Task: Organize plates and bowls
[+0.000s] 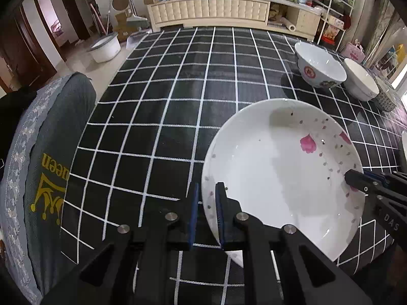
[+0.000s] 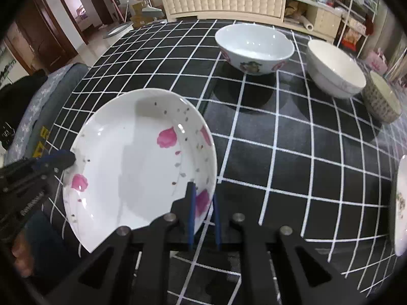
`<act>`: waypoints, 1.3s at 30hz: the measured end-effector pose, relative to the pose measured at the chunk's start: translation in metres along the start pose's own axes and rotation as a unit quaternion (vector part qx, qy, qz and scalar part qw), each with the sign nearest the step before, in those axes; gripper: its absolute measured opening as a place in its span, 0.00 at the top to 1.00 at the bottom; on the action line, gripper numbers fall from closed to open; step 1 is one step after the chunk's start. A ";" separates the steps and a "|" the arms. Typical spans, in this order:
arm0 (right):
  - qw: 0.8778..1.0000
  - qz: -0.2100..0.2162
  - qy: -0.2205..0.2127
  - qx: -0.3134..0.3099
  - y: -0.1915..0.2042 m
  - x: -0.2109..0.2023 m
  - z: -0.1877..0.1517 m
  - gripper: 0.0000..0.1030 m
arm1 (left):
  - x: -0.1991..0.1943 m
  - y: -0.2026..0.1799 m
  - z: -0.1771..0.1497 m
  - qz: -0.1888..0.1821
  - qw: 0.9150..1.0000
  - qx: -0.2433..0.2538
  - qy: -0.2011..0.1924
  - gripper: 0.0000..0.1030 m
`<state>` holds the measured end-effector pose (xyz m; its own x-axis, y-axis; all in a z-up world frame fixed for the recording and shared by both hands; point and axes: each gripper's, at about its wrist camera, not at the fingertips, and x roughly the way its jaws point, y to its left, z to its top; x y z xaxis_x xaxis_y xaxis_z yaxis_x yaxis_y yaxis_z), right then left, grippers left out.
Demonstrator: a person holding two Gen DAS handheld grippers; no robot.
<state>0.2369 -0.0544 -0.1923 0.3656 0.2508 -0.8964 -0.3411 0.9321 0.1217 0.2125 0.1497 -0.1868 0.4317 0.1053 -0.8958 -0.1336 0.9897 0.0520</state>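
A white plate with pink flowers [image 1: 279, 172] is held above the black checked tablecloth [image 1: 165, 101] by both grippers. My left gripper [image 1: 206, 203] is shut on the plate's left rim. My right gripper [image 2: 203, 203] is shut on the plate's right rim [image 2: 142, 162]; it also shows at the right edge of the left wrist view [image 1: 356, 180]. A flowered white bowl [image 2: 254, 48], a plain white bowl [image 2: 335, 71] and a patterned grey bowl [image 2: 381, 99] stand in a row at the far right of the table.
Another white plate's edge [image 2: 399, 203] shows at the far right. A chair with a grey cushion cover [image 1: 45, 165] stands at the table's left edge. A cream sideboard [image 1: 211, 10] with clutter runs along the back wall. A white tub [image 1: 104, 47] sits on the floor.
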 end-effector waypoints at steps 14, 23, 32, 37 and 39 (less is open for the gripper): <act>0.999 -0.023 -0.030 0.010 -0.015 -0.045 -0.010 0.72 | -0.046 -0.019 -0.003 0.005 0.999 0.008 -0.040 0.82; 0.998 -0.032 -0.054 0.022 -0.042 -0.087 -0.022 0.48 | -0.073 -0.061 -0.008 -0.022 0.998 0.033 -0.049 0.78; 0.993 -0.052 -0.085 0.060 -0.095 -0.127 -0.033 0.28 | -0.100 -0.124 0.002 -0.057 0.994 0.067 -0.067 0.66; 0.992 -0.058 -0.088 0.076 -0.126 -0.141 -0.045 0.25 | -0.109 -0.169 0.005 -0.074 0.990 0.099 -0.068 0.64; 0.990 -0.066 -0.088 0.084 -0.141 -0.146 -0.049 0.25 | -0.113 -0.188 0.005 -0.080 0.988 0.112 -0.072 0.64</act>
<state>0.1889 -0.2349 -0.0999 0.5478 0.1522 -0.8226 -0.1369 0.9864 0.0914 0.1934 -0.0476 -0.0932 0.5553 -0.0579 -0.8297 0.1404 0.9898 0.0249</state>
